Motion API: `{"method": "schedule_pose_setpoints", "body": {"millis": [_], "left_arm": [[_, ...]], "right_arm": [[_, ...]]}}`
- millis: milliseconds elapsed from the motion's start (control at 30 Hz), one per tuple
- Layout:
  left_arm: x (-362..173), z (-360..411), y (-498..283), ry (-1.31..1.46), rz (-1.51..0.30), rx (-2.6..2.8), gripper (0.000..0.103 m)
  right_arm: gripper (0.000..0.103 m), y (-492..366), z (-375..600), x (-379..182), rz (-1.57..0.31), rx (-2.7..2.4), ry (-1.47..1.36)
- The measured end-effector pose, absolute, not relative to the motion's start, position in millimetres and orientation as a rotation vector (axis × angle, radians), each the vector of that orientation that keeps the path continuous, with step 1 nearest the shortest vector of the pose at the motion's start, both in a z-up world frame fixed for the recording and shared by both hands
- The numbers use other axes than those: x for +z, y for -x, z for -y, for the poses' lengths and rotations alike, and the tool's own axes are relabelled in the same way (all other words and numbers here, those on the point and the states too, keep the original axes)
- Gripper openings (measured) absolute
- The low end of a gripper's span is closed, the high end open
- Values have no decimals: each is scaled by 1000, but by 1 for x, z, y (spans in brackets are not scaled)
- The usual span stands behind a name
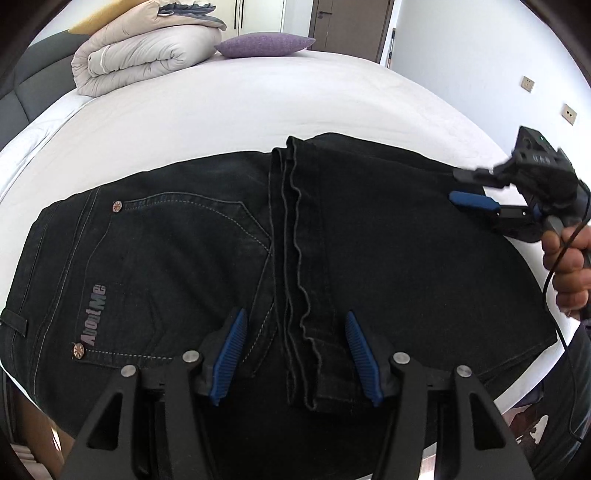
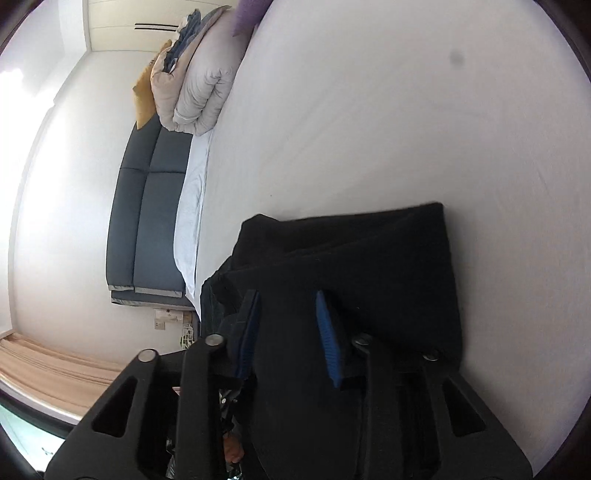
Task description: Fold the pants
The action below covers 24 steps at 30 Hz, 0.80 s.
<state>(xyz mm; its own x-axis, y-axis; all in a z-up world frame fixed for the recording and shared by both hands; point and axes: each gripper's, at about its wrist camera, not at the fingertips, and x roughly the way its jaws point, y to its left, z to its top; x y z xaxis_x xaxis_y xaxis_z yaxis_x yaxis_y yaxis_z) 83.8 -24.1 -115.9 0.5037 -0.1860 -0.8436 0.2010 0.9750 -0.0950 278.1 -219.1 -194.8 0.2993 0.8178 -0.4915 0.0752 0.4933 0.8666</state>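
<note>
Black jeans (image 1: 207, 251) lie folded on the white bed (image 1: 258, 107). The waist and back pocket are at the left, and the leg hems (image 1: 295, 258) lie across the middle. My left gripper (image 1: 295, 354) is open just above the hems, with one blue pad on each side of them. My right gripper (image 1: 465, 188) shows at the right fold of the jeans, held by a hand. In the right wrist view my right gripper (image 2: 288, 332) is open, with the folded edge of the jeans (image 2: 369, 266) between its fingers.
A folded beige duvet (image 1: 147, 51) and a purple pillow (image 1: 264, 44) lie at the head of the bed. A dark padded headboard (image 2: 147, 206) stands beyond them. A door (image 1: 351, 26) and wall sockets (image 1: 569, 112) are at the far right.
</note>
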Motion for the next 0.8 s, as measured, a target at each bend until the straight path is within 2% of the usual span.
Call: {"method": "schedule_pose_setpoints", "body": {"millis": [200, 400, 567, 600, 667, 733, 800], "left_arm": [[-119, 28, -85, -27, -1005, -223, 59], [-121, 25, -79, 12, -990, -223, 60], [-98, -10, -56, 247, -909, -222, 59], [-90, -26, -46, 318, -861, -208, 60], [-77, -64, -24, 458, -756, -126, 84], [-71, -104, -3, 595, -653, -47, 92], [-72, -144, 13, 737, -584, 17, 93]], "right_arm": [[23, -227, 210, -225, -1206, 700, -894], [23, -153, 189, -206, -1250, 711, -866], [17, -140, 187, -217, -1230, 687, -858], [17, -140, 186, -214, -1233, 683, -840], [17, -141, 182, -207, -1238, 665, -798], [21, -140, 179, -191, -1208, 639, -754], [22, -141, 176, -173, -1151, 663, -767]]}}
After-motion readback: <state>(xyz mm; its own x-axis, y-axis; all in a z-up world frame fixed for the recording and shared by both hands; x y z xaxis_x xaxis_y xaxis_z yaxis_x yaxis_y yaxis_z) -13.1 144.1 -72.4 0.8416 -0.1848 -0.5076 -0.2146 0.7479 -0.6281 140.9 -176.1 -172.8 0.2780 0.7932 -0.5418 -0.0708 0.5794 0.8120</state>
